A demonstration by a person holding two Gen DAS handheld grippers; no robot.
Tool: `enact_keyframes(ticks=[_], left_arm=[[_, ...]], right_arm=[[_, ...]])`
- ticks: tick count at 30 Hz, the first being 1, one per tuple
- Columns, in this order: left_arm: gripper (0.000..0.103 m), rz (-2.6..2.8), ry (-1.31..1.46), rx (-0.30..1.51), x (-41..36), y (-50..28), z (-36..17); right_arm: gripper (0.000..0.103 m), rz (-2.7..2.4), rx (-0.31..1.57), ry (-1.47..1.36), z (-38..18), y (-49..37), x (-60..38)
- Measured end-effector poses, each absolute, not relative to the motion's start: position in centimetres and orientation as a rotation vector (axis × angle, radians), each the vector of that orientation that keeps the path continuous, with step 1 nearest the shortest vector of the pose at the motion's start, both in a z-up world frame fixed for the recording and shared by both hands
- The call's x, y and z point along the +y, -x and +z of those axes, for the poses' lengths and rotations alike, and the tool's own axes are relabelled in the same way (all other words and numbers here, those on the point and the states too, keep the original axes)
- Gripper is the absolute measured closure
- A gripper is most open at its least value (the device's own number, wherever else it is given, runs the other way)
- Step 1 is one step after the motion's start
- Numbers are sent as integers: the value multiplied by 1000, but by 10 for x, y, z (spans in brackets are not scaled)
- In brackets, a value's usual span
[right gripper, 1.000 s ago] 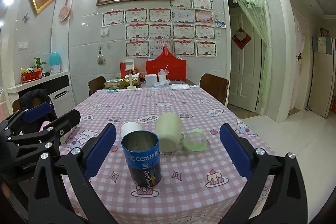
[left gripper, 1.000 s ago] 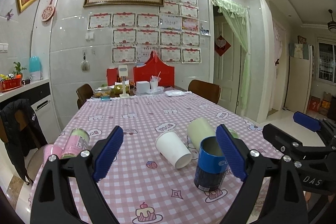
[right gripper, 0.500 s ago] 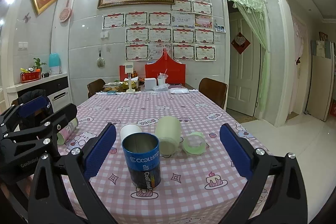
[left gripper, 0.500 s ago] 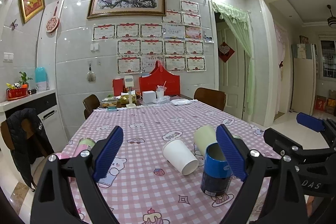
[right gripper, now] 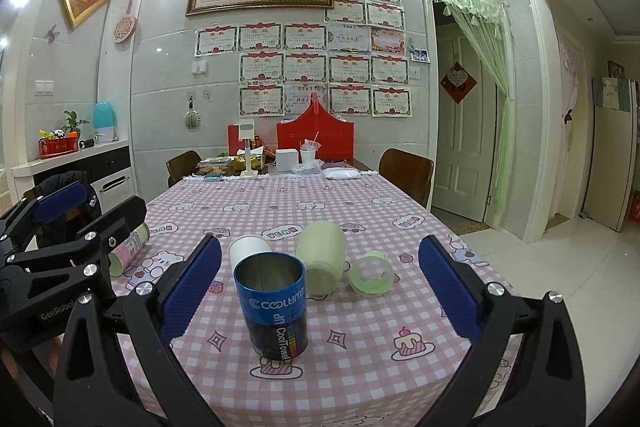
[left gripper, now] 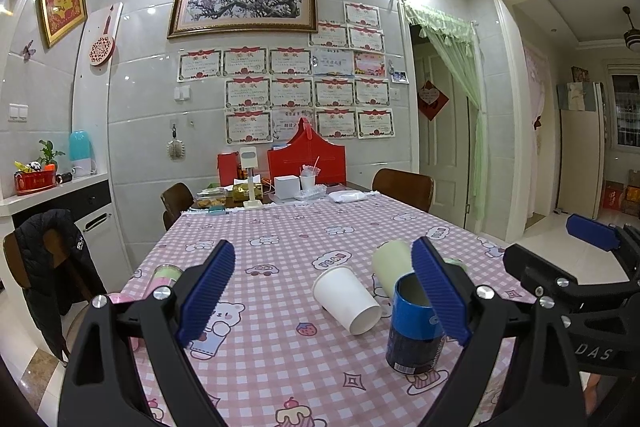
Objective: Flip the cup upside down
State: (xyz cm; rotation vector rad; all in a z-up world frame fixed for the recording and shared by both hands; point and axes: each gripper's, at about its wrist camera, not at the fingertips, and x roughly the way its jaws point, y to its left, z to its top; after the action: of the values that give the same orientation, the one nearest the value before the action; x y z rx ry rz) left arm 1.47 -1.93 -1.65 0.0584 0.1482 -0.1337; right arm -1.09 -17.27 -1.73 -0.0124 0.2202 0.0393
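Observation:
A blue and black can-shaped cup (right gripper: 274, 307) stands upright, mouth up, near the front edge of the pink checked table (right gripper: 360, 339). It also shows in the left wrist view (left gripper: 414, 335), partly behind my left gripper's right finger. A white paper cup (left gripper: 346, 299) lies on its side behind it; its mouth shows in the right wrist view (right gripper: 250, 247). A pale green cup (right gripper: 322, 259) lies on its side. My left gripper (left gripper: 324, 291) is open and empty. My right gripper (right gripper: 320, 287) is open and empty, with the blue cup between its fingers but further ahead.
A clear green lid or tape ring (right gripper: 370, 273) lies right of the green cup. A pink and green can (left gripper: 164, 277) lies on its side at the table's left edge. Boxes and a red stand (right gripper: 314, 143) crowd the far end. Chairs (right gripper: 406, 173) flank the table.
Both grippers have risen and tilted up a little, so the cups sit lower in view. The cups have not moved. Both grippers stay open.

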Motion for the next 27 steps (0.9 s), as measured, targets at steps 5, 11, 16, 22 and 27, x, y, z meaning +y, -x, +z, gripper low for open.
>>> enact_keyframes(ticks=[5, 11, 16, 22, 27], left_arm=[[14, -133, -59, 147, -19, -14, -17], [14, -122, -65, 146, -18, -13, -16], [14, -117, -65, 150, -15, -13, -16], [14, -117, -64, 151, -14, -13, -15], [14, -114, -65, 153, -13, -13, -15]], right_arm=[[8, 40, 220, 12, -17, 11, -173], [8, 39, 224, 15, -18, 11, -171], [8, 40, 224, 16, -19, 11, -169], [8, 39, 226, 16, -19, 10, -170], [8, 40, 225, 15, -18, 11, -170]])
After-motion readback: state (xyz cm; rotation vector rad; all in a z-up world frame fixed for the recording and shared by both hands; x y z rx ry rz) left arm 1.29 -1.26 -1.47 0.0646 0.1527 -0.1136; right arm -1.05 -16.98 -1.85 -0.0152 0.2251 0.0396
